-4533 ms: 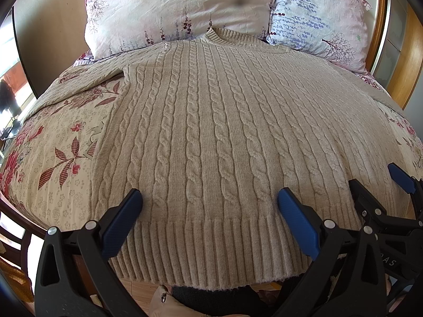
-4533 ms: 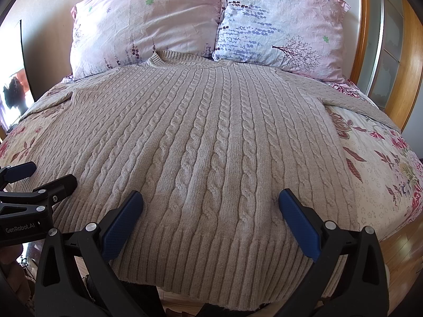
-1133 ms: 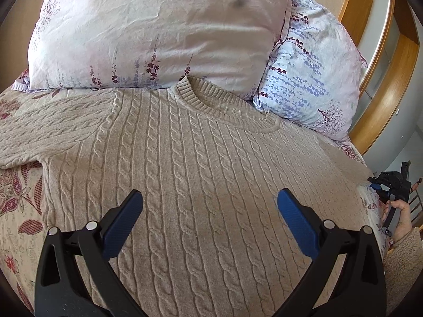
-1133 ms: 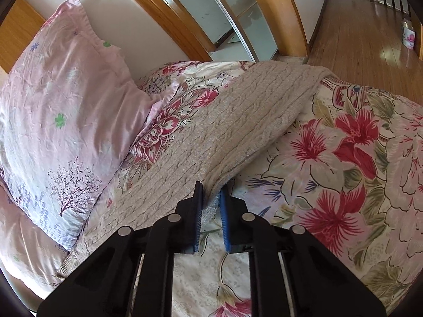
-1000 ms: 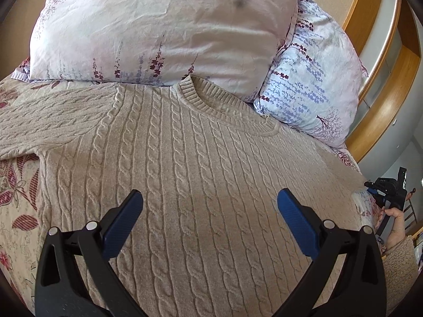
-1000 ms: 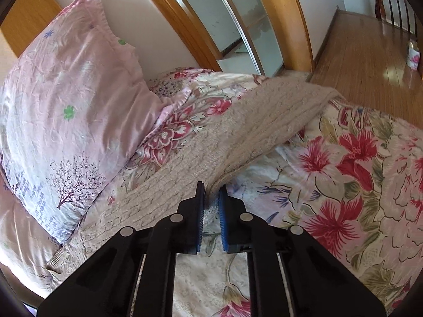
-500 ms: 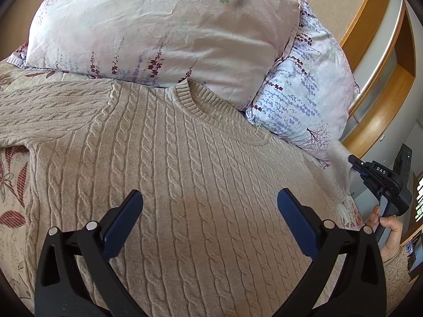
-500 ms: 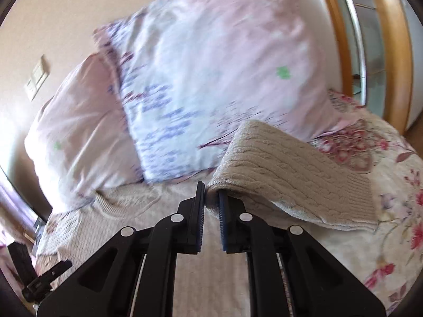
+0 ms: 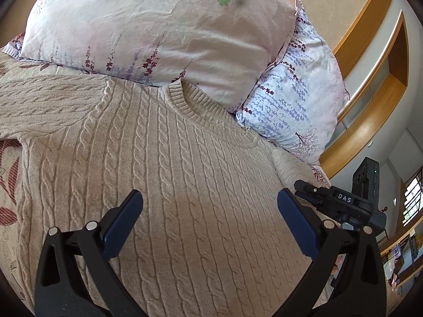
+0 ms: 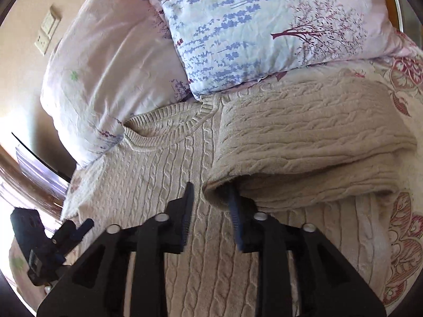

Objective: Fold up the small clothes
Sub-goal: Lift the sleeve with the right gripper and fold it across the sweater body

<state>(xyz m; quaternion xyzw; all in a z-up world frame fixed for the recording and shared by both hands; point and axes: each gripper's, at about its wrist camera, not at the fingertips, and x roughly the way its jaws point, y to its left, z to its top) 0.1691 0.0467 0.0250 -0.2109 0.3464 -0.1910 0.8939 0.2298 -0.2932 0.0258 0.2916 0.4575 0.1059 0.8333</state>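
Observation:
A beige cable-knit sweater (image 9: 185,185) lies flat on the bed, its neck toward the pillows. My left gripper (image 9: 208,219) is open and empty, hovering over the chest. In the right wrist view the right sleeve (image 10: 304,145) is folded over onto the sweater body (image 10: 164,174). My right gripper (image 10: 211,211) stands open at the folded sleeve's edge; the right pad is partly under the sleeve's fold. The right gripper also shows in the left wrist view (image 9: 341,203), at the sweater's right side. The left sleeve (image 9: 39,103) lies spread out to the left.
Two floral pillows (image 9: 158,31) (image 10: 264,26) lean at the bed head, touching the sweater's collar. The flowered bedspread (image 10: 401,227) shows at both sides. A wooden frame and cabinet (image 9: 370,79) stand at the right. My left gripper shows at the lower left (image 10: 53,243).
My right gripper carried the right sleeve over onto the sweater's body and has now opened, letting it go. My left gripper stayed open over the chest, shifting slightly.

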